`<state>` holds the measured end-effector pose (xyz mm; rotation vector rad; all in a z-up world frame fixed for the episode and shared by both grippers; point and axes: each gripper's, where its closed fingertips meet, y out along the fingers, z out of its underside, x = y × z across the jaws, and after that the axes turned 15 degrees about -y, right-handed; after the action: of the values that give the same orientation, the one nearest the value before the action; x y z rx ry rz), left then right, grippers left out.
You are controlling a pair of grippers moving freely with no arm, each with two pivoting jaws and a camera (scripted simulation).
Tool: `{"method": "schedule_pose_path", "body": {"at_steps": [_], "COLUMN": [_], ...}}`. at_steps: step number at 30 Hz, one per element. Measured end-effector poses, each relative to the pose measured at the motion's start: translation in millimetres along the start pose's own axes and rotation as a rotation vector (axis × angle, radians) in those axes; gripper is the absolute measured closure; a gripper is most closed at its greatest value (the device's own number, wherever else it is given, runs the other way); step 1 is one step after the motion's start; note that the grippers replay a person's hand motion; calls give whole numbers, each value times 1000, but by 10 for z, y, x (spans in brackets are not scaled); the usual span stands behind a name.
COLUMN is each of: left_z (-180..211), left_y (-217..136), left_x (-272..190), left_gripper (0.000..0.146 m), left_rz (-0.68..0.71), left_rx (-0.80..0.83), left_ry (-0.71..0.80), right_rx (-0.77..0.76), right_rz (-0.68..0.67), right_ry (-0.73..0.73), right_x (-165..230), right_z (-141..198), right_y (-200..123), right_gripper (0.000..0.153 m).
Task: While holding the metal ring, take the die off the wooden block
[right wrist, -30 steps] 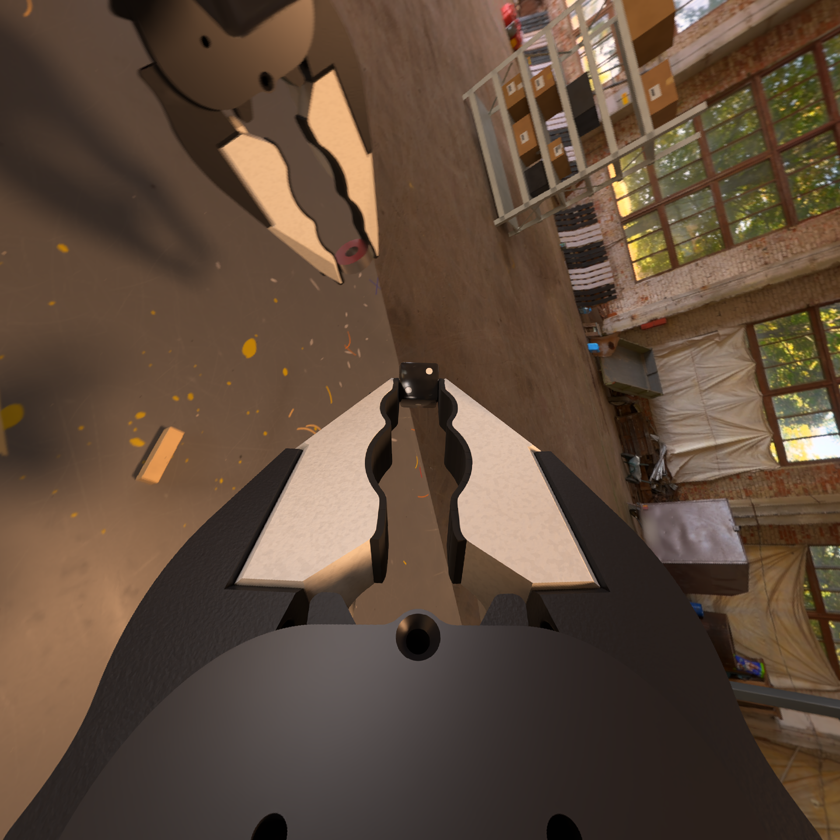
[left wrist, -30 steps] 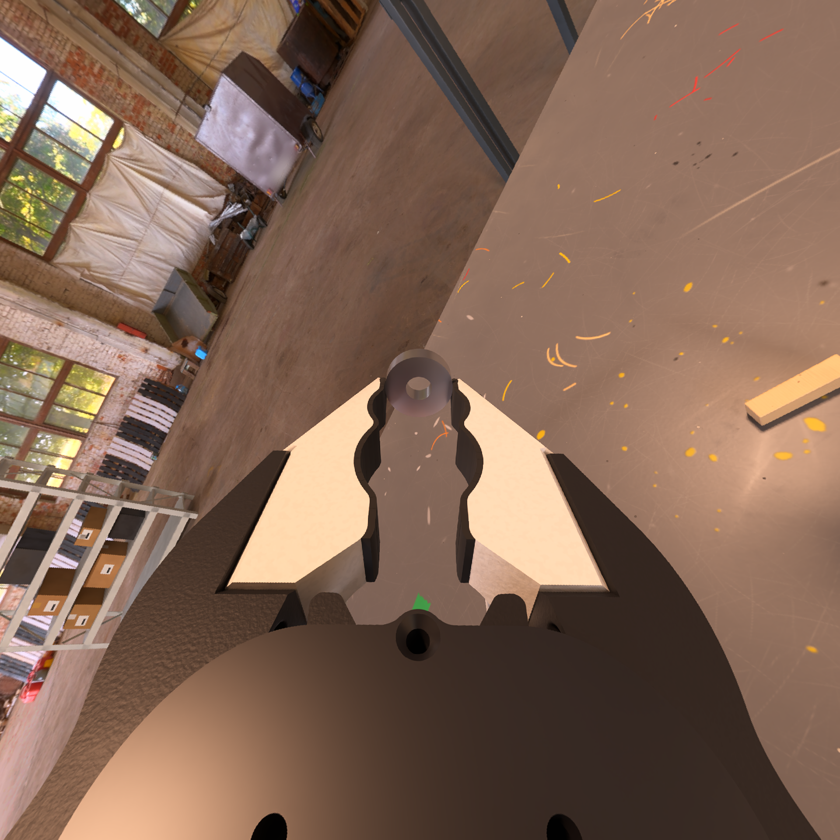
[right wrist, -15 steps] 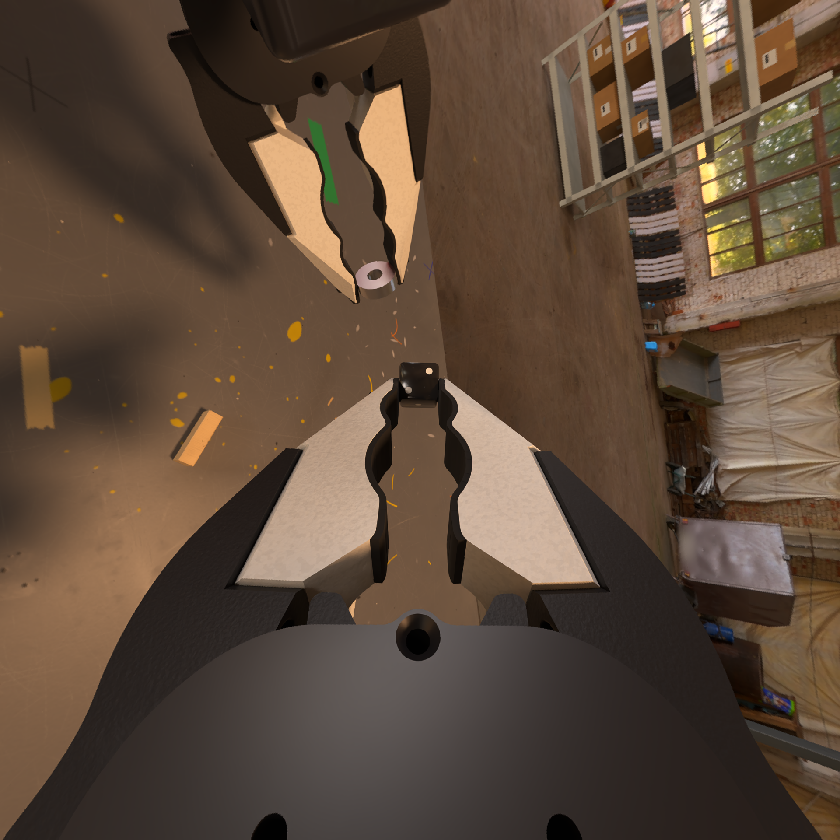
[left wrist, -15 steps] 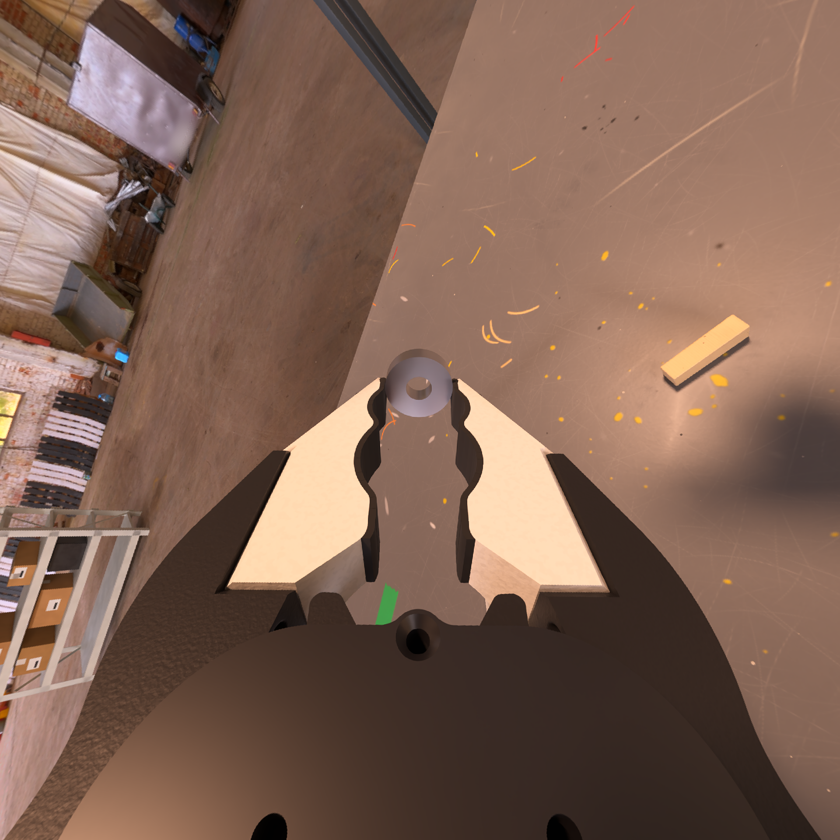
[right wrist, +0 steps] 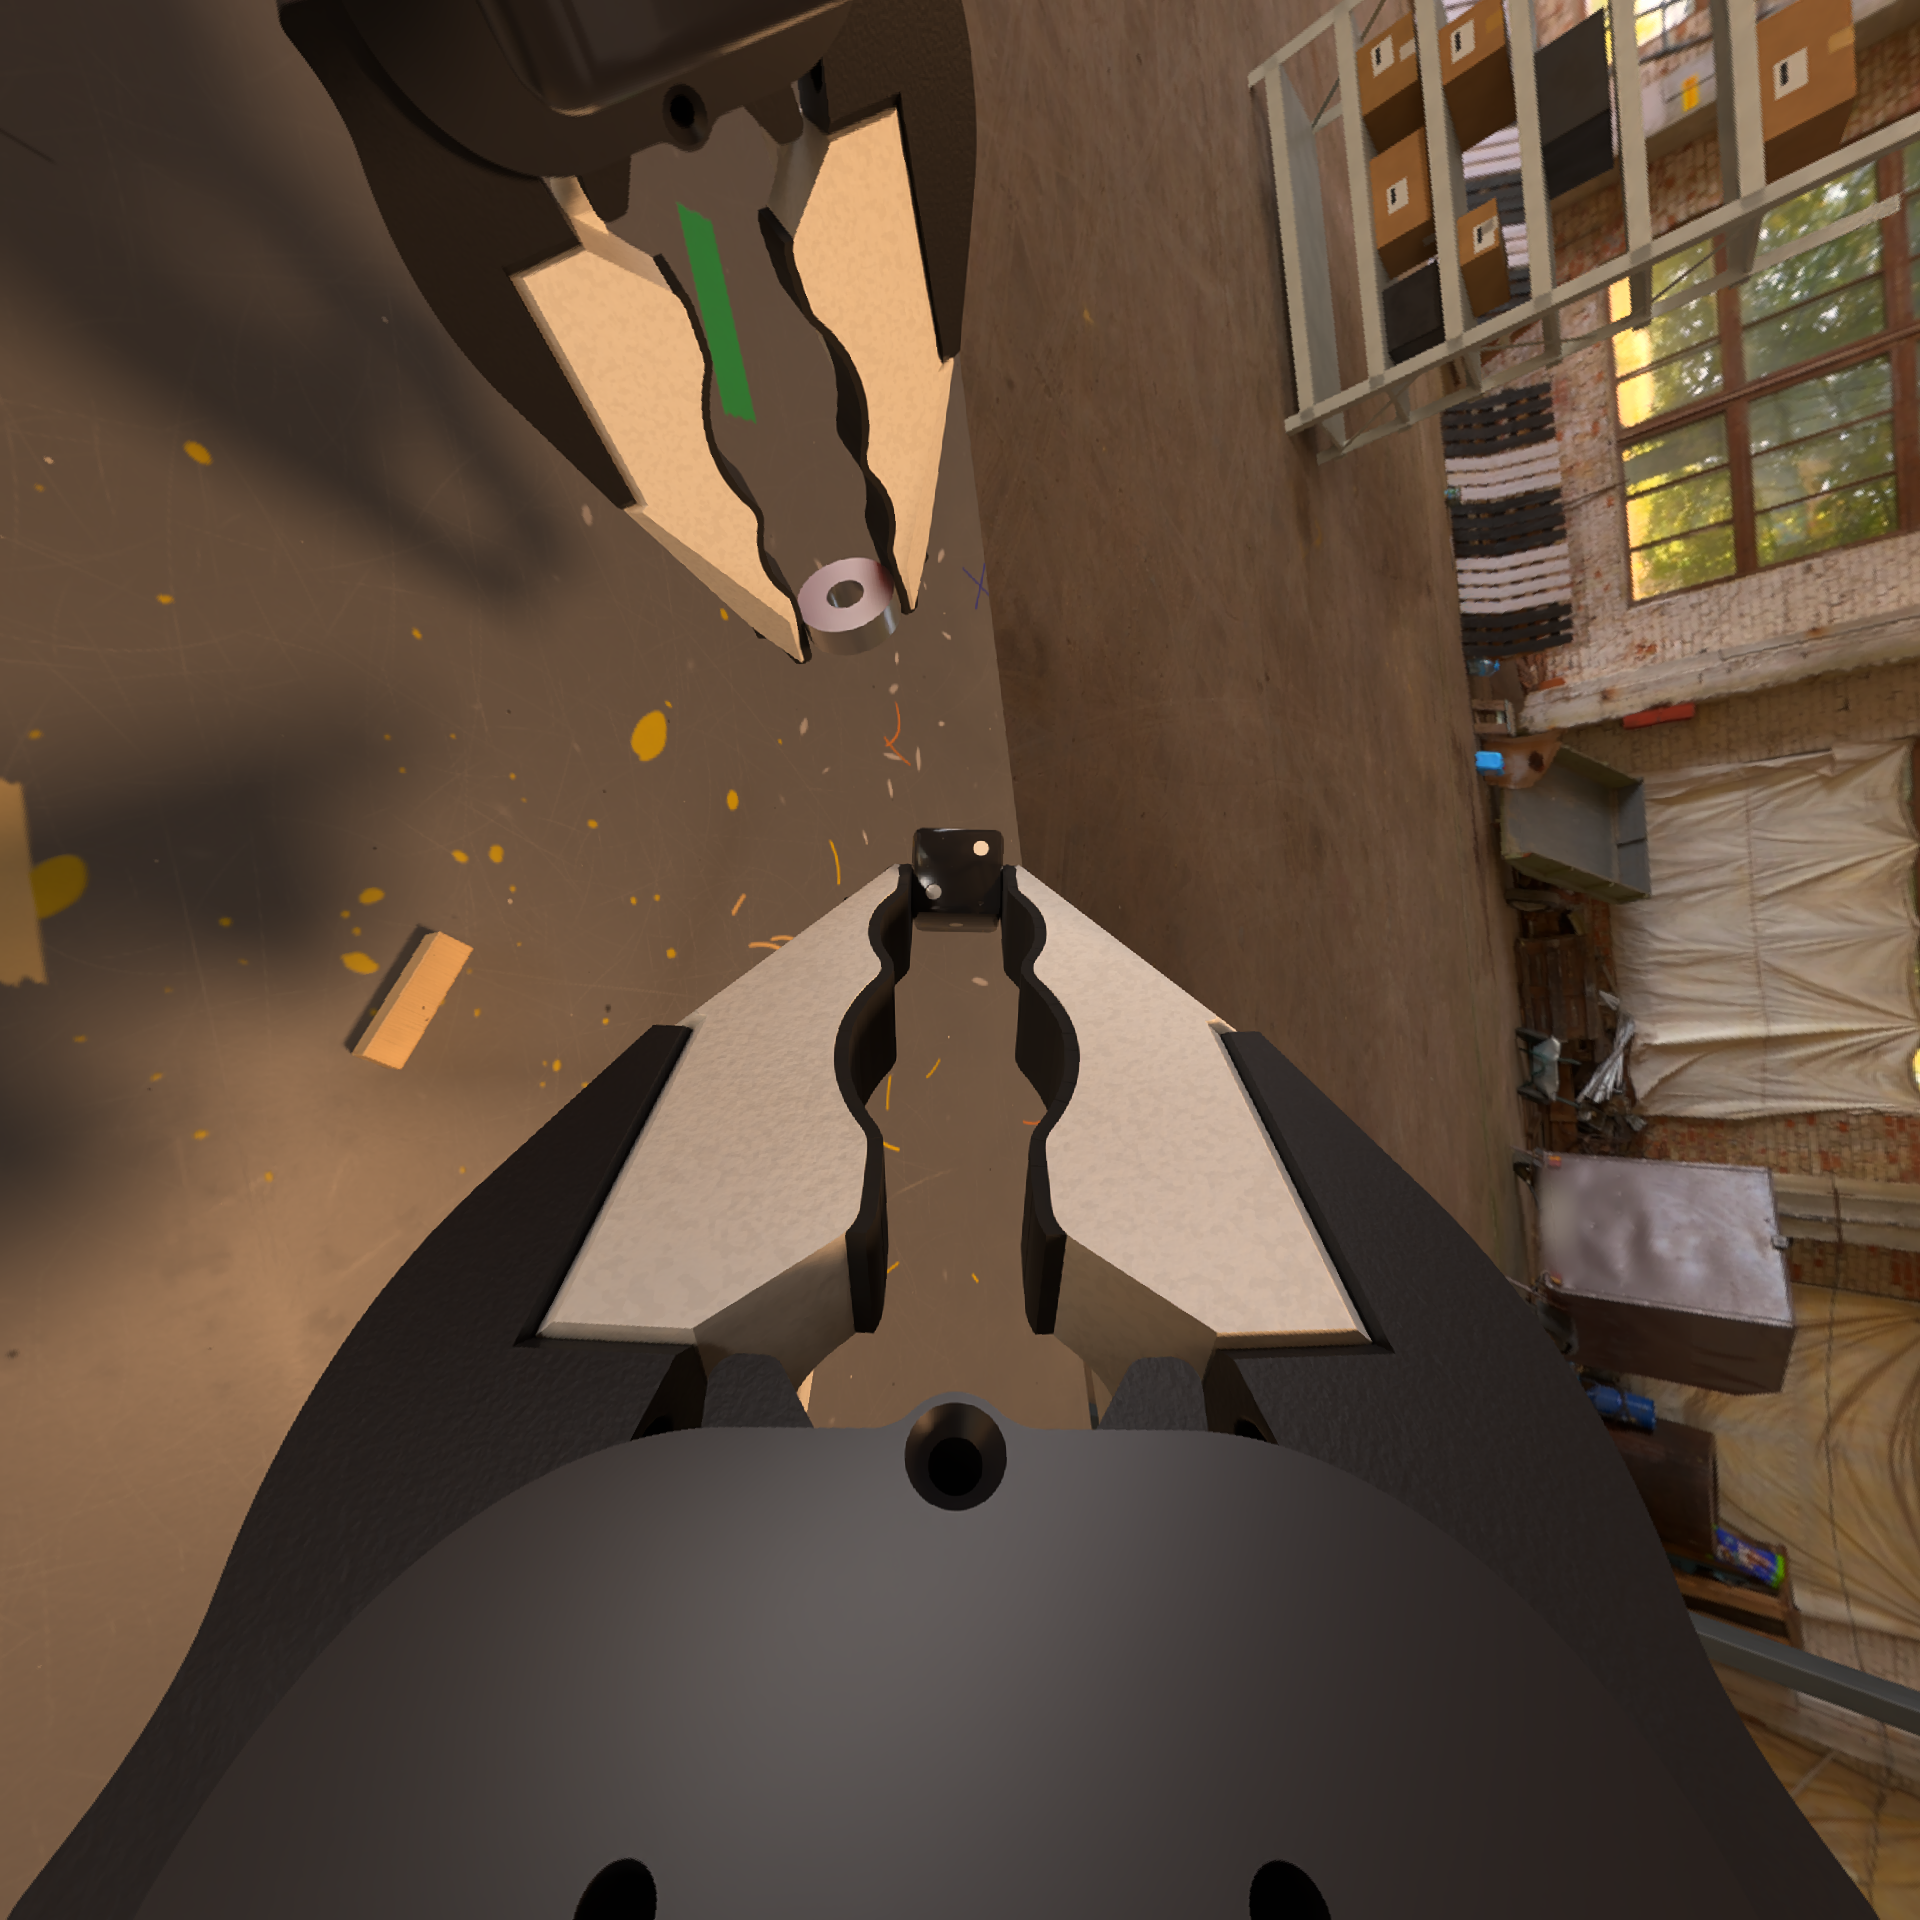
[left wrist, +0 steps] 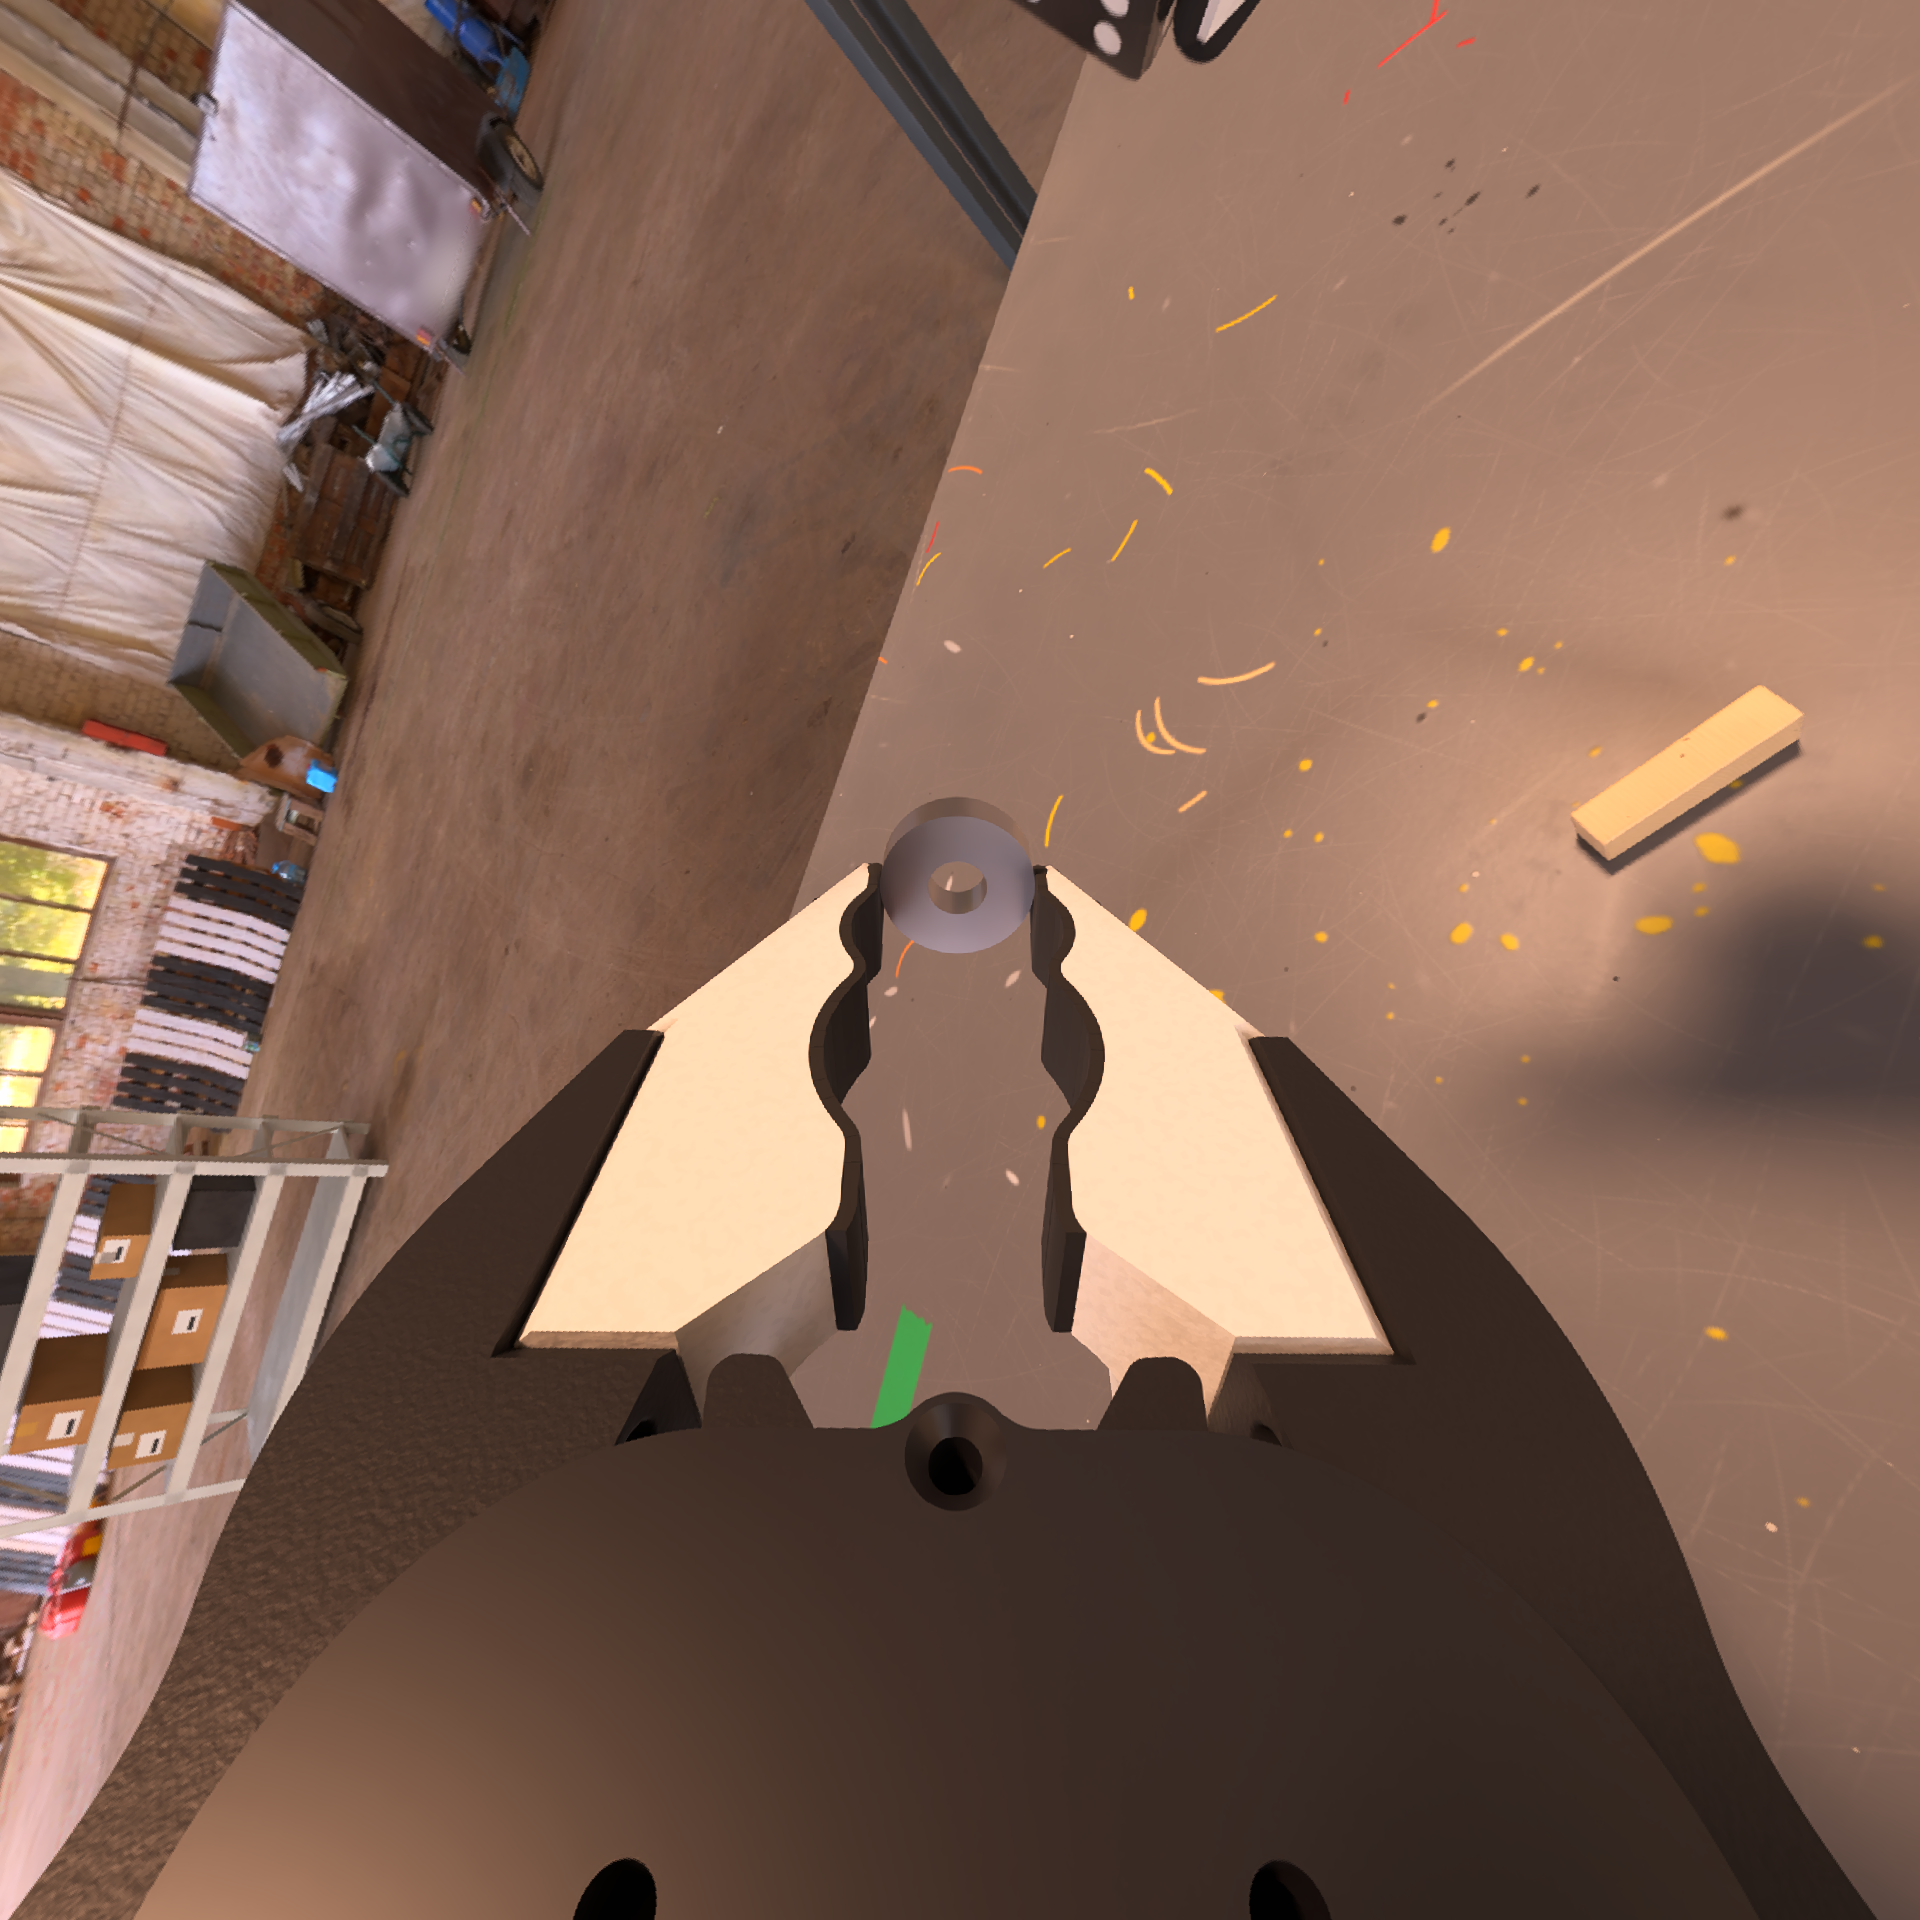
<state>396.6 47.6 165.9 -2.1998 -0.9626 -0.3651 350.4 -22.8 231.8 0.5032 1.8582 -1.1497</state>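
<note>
My left gripper (left wrist: 957, 883) is shut on a grey metal ring (left wrist: 957, 878) at its fingertips, held above the brown table near its edge. The left gripper (right wrist: 847, 613) and its ring (right wrist: 847, 600) also show at the top of the right wrist view. My right gripper (right wrist: 957, 883) is shut on a black die (right wrist: 957, 871) with white pips, held above the table. The die (left wrist: 1117, 26) also shows at the top edge of the left wrist view. A pale wooden block (left wrist: 1685, 767) lies flat on the table, bare on top; in the right wrist view the block (right wrist: 411, 997) is at the left.
The table's edge (left wrist: 935, 582) runs diagonally, with the workshop floor beyond. A green tape strip (left wrist: 900, 1366) lies on the table under my left gripper. A tan tape piece (right wrist: 16, 883) sits at the far left. Shelving (right wrist: 1558, 187) and a metal cabinet (left wrist: 343, 218) stand far off.
The two grippers have come closer together, each still holding its object. In the left wrist view the die has entered at the top edge and the block sits farther right.
</note>
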Motion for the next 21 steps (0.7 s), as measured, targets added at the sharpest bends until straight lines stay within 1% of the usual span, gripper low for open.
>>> {"method": "schedule_pose_path", "body": {"at_steps": [6, 9, 12, 16, 21], "left_z": [38, 100, 117, 95, 91], "left_y": [-30, -68, -111, -130, -94], "left_x": [151, 277, 368, 378, 323], "left_gripper": [118, 118, 118, 118, 118], "left_rz": [-81, -118, -144, -149, -147], "left_rx": [10, 22, 10, -3, 12], "left_ry": [1, -17, -37, -35, 1], "right_rx": [-50, -65, -49, -37, -18], "right_rz": [40, 65, 110, 171, 203], "right_ry": [22, 34, 34, 37, 36], "right_x": [8, 122, 307, 486, 422], "right_z": [-59, -17, 99, 214, 241], "right_y": [-90, -147, -163, -174, -159], "right_gripper": [136, 136, 136, 136, 136]}}
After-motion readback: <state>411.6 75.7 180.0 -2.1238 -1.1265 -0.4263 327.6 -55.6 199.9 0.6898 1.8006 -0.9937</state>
